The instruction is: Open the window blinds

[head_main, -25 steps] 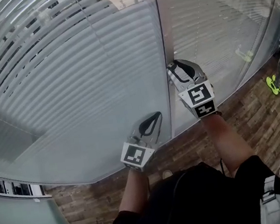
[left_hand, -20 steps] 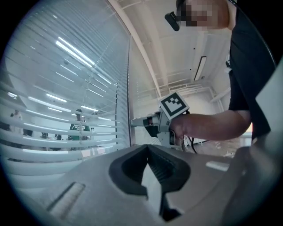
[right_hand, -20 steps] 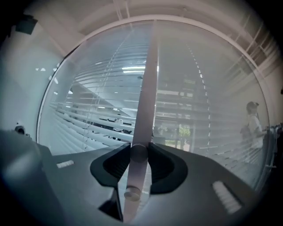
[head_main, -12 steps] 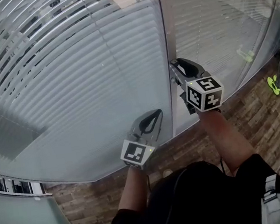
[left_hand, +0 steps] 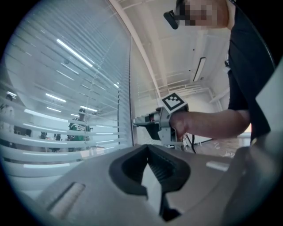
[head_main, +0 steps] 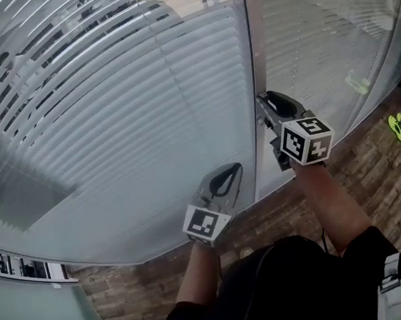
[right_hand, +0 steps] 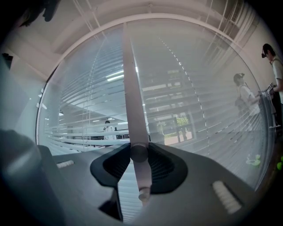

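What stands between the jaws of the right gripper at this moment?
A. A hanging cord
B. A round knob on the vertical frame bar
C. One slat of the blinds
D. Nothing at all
B: in the right gripper view, the right gripper is closed on the round knob, which sits on the vertical frame bar between the two glass panes.

This looks like an office, because there are big glass walls [head_main: 83, 206] with long white blinds [head_main: 141, 90] across them, a brown wood floor [head_main: 375, 163], long bright lights [left_hand: 73, 53] up high, and people [right_hand: 108, 126] standing in rooms seen through the glass.
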Tool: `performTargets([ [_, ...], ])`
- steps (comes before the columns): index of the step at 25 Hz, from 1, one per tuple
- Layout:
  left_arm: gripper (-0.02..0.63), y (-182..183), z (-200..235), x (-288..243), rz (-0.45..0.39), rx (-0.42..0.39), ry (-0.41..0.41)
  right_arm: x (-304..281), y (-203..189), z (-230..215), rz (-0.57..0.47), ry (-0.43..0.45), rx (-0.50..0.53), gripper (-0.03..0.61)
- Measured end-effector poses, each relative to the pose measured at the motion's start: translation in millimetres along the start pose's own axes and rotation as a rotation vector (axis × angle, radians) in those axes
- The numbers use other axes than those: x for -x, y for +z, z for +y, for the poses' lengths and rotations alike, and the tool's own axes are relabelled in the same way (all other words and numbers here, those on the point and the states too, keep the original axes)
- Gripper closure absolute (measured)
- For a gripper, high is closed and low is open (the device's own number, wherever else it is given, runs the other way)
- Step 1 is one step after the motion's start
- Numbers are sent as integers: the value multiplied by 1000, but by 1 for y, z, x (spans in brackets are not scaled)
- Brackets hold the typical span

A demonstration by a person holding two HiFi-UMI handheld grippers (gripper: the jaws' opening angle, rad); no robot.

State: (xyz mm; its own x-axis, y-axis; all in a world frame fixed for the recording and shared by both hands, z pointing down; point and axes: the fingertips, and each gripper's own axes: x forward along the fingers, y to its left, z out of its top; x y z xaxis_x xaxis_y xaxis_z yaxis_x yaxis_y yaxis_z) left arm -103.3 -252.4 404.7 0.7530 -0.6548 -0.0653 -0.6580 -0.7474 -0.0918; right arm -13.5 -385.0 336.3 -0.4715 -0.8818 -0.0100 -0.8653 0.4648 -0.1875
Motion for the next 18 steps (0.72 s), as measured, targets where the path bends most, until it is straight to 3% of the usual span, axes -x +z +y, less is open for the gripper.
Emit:
performTargets([
  [6,610,-7,15,7,9,-17,0,-5,-4,-3,-13,-21,4,449],
  [12,609,-11,15,3,8,-14,-52,0,-1,-4,-23,-28,19,445],
  [18,609,-1,16,-2,28,11,-92,9,4,0,-34,-15,68,402],
])
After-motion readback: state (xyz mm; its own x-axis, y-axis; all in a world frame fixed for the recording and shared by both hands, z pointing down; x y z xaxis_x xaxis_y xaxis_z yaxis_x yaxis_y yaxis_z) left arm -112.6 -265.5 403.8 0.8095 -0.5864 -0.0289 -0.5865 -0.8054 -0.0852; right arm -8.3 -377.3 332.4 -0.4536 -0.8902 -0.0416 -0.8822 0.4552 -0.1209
